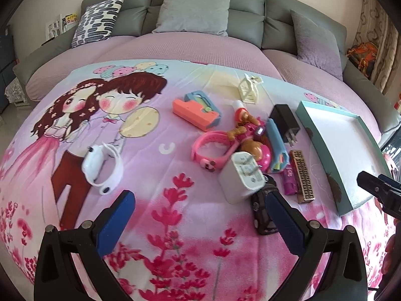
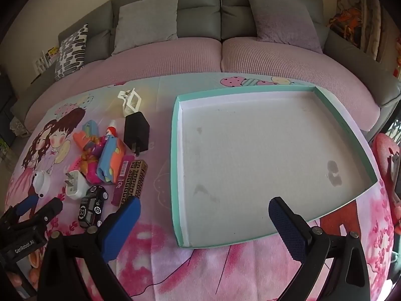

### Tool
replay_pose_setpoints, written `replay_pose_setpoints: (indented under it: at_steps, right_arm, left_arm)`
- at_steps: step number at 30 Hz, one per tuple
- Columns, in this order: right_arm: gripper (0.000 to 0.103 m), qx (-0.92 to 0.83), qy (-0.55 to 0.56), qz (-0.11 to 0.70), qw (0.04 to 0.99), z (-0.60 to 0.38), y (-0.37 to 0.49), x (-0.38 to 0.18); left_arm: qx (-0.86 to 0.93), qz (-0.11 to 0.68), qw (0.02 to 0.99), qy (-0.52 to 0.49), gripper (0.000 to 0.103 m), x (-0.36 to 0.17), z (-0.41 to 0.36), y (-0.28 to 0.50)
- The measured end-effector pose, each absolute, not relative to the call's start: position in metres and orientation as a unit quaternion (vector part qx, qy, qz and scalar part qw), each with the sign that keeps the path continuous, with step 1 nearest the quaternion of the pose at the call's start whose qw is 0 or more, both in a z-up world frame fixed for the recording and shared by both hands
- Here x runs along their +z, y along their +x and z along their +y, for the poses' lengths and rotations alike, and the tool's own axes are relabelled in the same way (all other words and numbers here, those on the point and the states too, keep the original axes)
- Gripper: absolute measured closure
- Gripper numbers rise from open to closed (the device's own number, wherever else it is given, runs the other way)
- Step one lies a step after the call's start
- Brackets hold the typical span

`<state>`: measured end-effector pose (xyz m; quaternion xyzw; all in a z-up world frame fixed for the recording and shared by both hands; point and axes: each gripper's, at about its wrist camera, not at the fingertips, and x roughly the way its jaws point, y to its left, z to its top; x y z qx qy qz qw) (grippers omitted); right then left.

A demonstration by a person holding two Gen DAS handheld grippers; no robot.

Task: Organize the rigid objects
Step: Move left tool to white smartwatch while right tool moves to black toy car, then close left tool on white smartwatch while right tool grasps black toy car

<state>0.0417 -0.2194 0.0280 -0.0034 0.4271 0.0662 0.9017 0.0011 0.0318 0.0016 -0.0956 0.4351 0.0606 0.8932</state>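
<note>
- On the cartoon-print blanket (image 1: 155, 175), the rigid objects lie in a tight heap just left of the teal tray (image 2: 175, 165), which holds nothing yet; sorting appears not yet begun.
- The left tongs (image 1: 200, 223) hang spread and empty near the heap's front edge; the right tongs (image 2: 204, 225) hover spread and empty over the tray's near rim.
- The white charger (image 1: 241, 178) leans on the black toy car (image 1: 263, 213) and the pink watch (image 1: 213, 150). Pulling either from below would likely tip the charger and scatter its neighbours.
- The car has wheels; a glancing pinch could send it rolling across the blanket.
- The patterned box (image 2: 132, 183) and the purple bar (image 2: 122, 178) lie touching, so a wide grasp may catch both.
- The blanket is soft; pressing down for a flat item could snag the cloth and drag the heap.
- The white watch (image 1: 102, 168) lies well apart and might be overlooked.
</note>
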Motion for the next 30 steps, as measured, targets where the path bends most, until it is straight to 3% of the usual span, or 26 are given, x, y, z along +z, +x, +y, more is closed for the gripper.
replay_pose_setpoints:
  at_steps: [9, 19, 23, 28, 30]
  right_arm:
    - [0.000, 0.142, -0.025, 0.439, 0.887, -0.158, 0.041, 0.019]
    - [0.006, 0.187, -0.083, 0.464, 0.862, -0.100, 0.038, -0.007]
    - [0.013, 0.191, -0.077, 0.474, 0.856, -0.091, 0.043, -0.016]
    - [0.024, 0.193, -0.065, 0.479, 0.854, -0.089, 0.043, -0.018]
    - [0.029, 0.195, -0.069, 0.481, 0.852, -0.087, 0.041, -0.017]
  left_arm:
    - [0.136, 0.423, 0.886, -0.131, 0.000, 0.001, 0.108, -0.009]
    - [0.149, 0.443, 0.876, -0.122, 0.002, -0.020, 0.131, 0.007]
    - [0.141, 0.456, 0.871, -0.117, 0.017, -0.031, 0.134, 0.019]
    - [0.137, 0.459, 0.871, -0.113, 0.020, -0.039, 0.135, 0.026]
    - [0.137, 0.458, 0.871, -0.108, 0.029, -0.040, 0.135, 0.028]
